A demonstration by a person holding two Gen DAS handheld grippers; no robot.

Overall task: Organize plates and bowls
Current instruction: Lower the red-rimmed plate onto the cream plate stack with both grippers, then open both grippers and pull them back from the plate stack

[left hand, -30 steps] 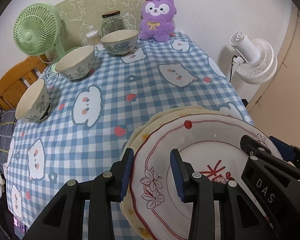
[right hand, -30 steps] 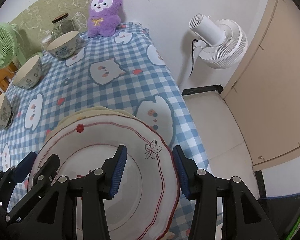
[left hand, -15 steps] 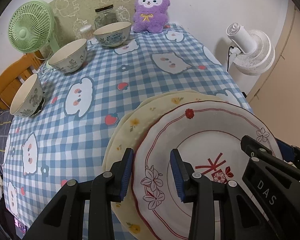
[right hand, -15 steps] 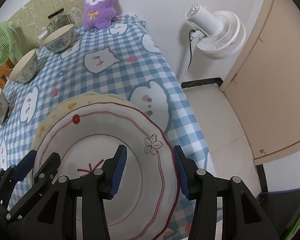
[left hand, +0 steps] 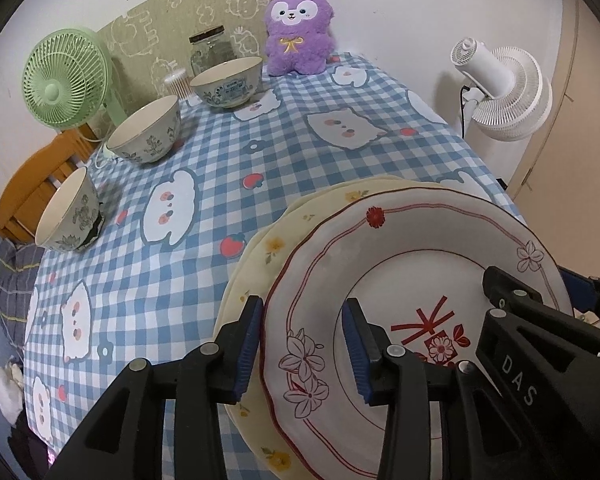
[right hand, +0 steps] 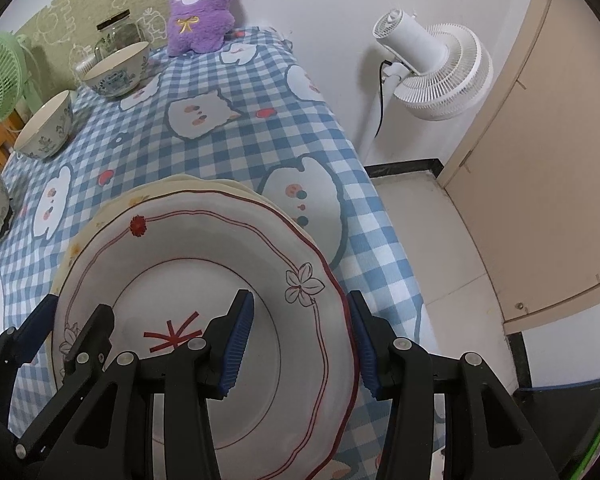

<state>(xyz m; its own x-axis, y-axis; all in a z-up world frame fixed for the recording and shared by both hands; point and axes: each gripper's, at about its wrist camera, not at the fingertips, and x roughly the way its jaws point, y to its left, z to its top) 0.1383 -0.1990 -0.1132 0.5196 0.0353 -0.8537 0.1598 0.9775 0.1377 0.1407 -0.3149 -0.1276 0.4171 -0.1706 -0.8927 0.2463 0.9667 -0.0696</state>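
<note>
L fingers [left hand: 302, 350]: we see them straddling the left rim of the red plate [left hand: 420, 280], one pad outside the rim, one over the well. They've just opened a bit; outer pad shows a thin gap to the rim, so released, not clamping.
R fingers [right hand: 300, 338]: astride the plate's right rim, one pad inside, one outside. We can't tell if the pads press or just bracket it.
Red plate: white w/ red scalloped line, flower marks, red motif in the middle. It sits on top of the yellow plates [left hand: 268, 248], shifted right of them, so their rims show at left and at the far side.
Yellow plates: cream w/ small yellow flowers, stacked on the counter [left hand: 220, 160] at its near right corner.
Bowls: three, well apart from the stack, in a row along the counter's left side. Near bowl [left hand: 68, 212], mid bowl [left hand: 146, 134], far bowl [left hand: 226, 82]; all upright.
Counter: blue-check cloth w/ white animal shapes.
Back edge: jar [left hand: 212, 50] behind the far bowl, purple plush [left hand: 298, 30] by the wall.
Beyond: green fan [left hand: 66, 78] at left, white fan [left hand: 504, 92] on the floor side at right.
</note>
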